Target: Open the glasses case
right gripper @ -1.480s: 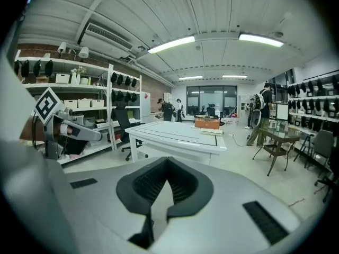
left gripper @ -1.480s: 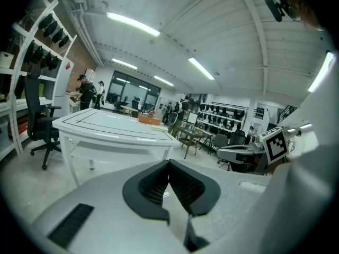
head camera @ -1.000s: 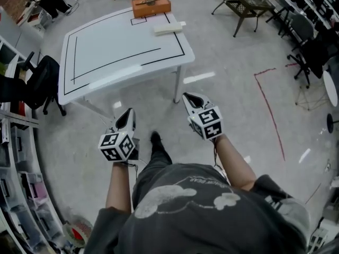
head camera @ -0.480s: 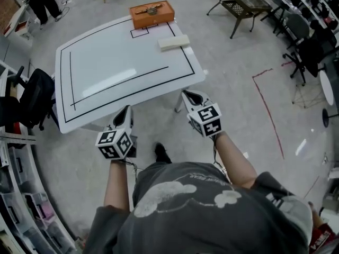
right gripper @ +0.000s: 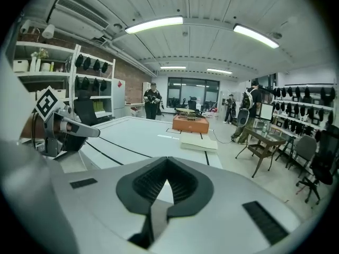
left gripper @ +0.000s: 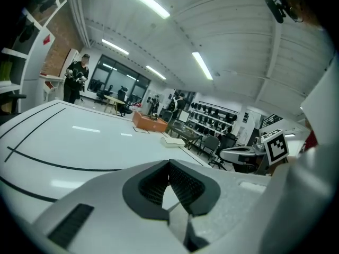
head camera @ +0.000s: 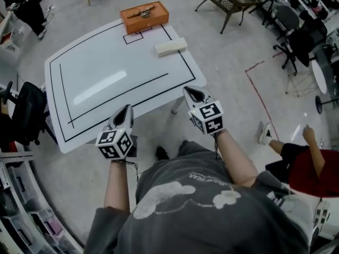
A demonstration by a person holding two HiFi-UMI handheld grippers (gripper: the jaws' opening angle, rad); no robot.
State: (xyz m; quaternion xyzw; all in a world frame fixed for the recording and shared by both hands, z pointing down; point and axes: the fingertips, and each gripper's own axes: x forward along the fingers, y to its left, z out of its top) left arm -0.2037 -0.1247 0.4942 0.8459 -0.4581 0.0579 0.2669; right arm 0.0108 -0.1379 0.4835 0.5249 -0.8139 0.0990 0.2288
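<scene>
The glasses case (head camera: 170, 47) is a cream oblong box lying closed on the far right part of the white table (head camera: 106, 62). It also shows in the right gripper view as the case (right gripper: 198, 143) and, small, in the left gripper view as the case (left gripper: 172, 140). My left gripper (head camera: 126, 109) hangs over the table's near edge, shut and empty (left gripper: 169, 163). My right gripper (head camera: 190, 91) is at the table's near right corner, also shut with nothing in it (right gripper: 167, 159). Both are well short of the case.
An orange box (head camera: 144, 16) with a tool on top stands at the table's far edge, beyond the case. A black chair (head camera: 26, 112) is left of the table. A person in red (head camera: 310, 165) sits on the floor at right. A metal bench (head camera: 228, 1) stands far right.
Both grippers have moved forward, from over the floor to the table's near edge, and the table looks closer. A person in red has come into view at the right.
</scene>
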